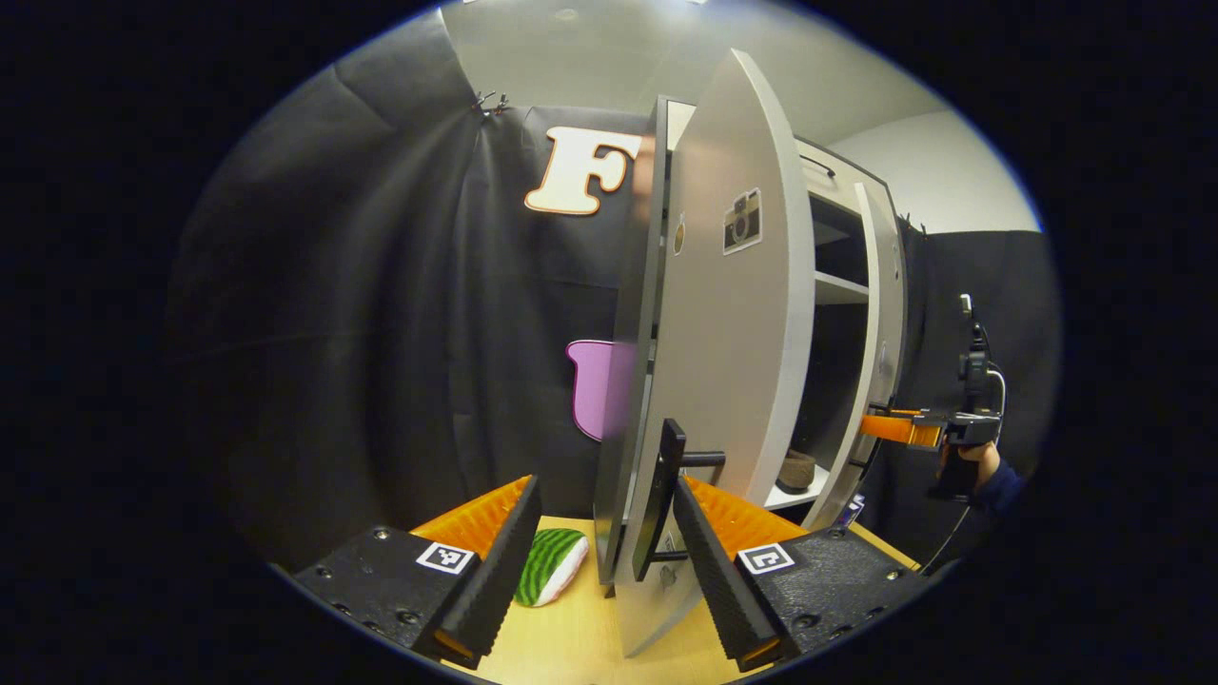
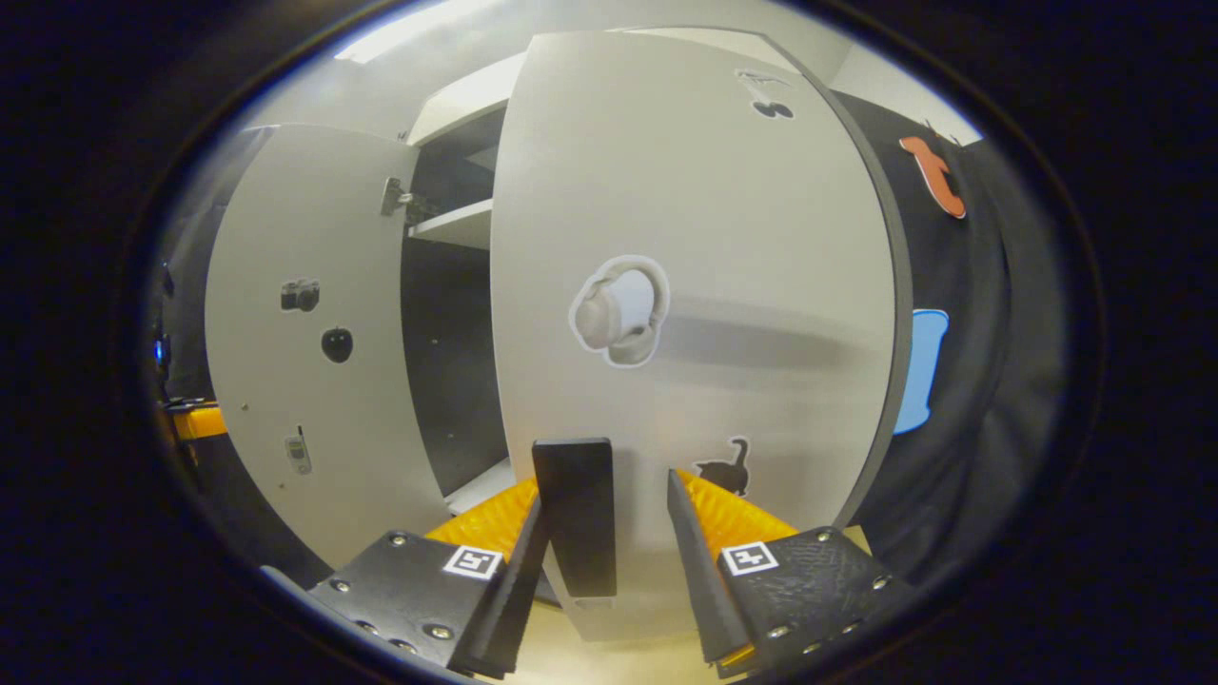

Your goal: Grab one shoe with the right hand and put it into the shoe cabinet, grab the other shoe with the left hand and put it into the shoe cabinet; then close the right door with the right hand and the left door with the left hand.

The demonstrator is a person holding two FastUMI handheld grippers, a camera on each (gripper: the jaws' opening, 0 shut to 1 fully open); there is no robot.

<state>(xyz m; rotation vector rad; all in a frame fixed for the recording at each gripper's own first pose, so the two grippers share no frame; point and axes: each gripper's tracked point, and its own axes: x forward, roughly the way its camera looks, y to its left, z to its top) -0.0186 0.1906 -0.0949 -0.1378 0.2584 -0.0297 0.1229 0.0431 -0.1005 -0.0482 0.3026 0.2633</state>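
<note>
Grey doors both half-open, a shoe (image 1: 797,470) already inside; left hand-held gripper (image 1: 599,542) and right hand-held gripper (image 2: 599,542) spread around the handles, gripping nothing.

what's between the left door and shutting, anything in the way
Nothing visible blocks it. The left door stands ajar, its handle between the open left gripper's fingers. A shoe sits back on the cabinet's bottom shelf, apparently behind the front edge. The watermelon toy lies outside the door, away from the opening.
</note>
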